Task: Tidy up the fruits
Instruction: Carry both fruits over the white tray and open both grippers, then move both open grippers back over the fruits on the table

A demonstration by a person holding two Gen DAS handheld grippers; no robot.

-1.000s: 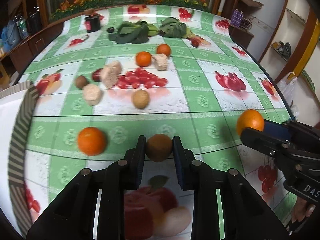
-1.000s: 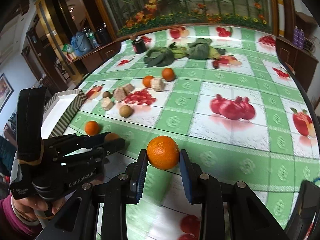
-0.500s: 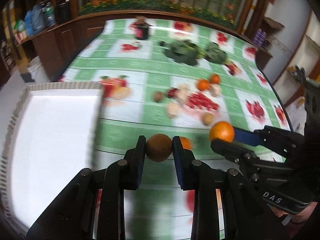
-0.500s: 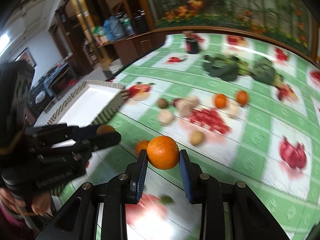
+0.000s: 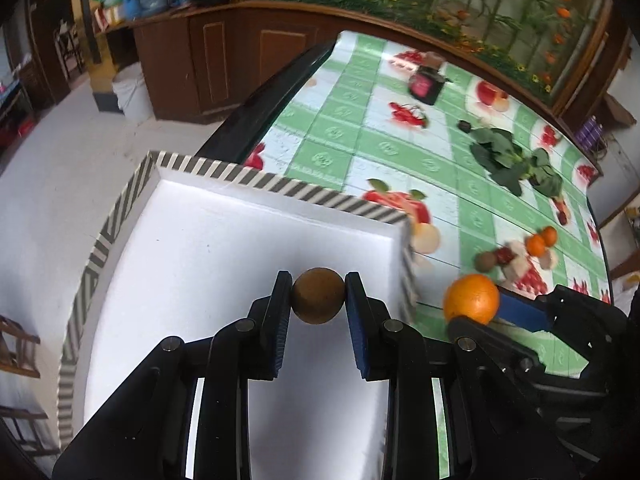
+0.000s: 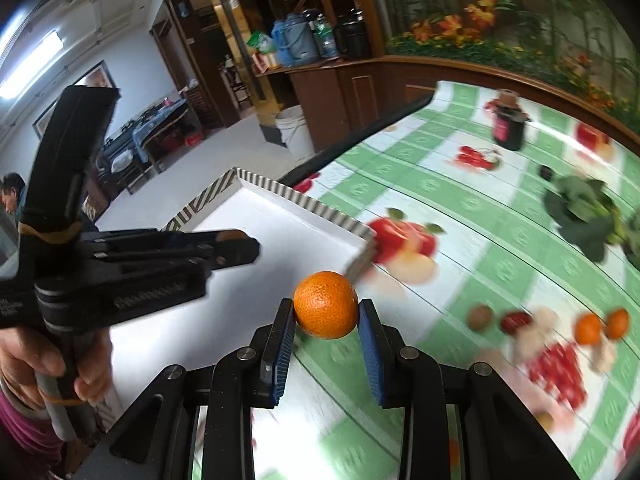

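My left gripper (image 5: 318, 302) is shut on a round brown fruit (image 5: 317, 295) and holds it above the white tray (image 5: 224, 248) with the striped rim. My right gripper (image 6: 326, 316) is shut on an orange (image 6: 326, 304), held just right of the tray's near corner (image 6: 360, 258). The orange also shows in the left wrist view (image 5: 472, 298), and the left gripper shows in the right wrist view (image 6: 244, 246) over the tray. Two small oranges (image 5: 542, 240), a brown fruit (image 5: 485, 260) and pale chunks lie on the green checked tablecloth (image 5: 360, 148).
Leafy greens (image 5: 516, 160) and a dark jar (image 5: 426, 82) stand further back on the table. The table's left edge (image 5: 260, 108) runs beside the tray, with open floor and a white bucket (image 5: 132, 92) beyond. Wooden cabinets line the back.
Both grippers have swung left with their fruits. The left one now hangs over the tray instead of the tablecloth; the right one has come up beside the tray's corner.
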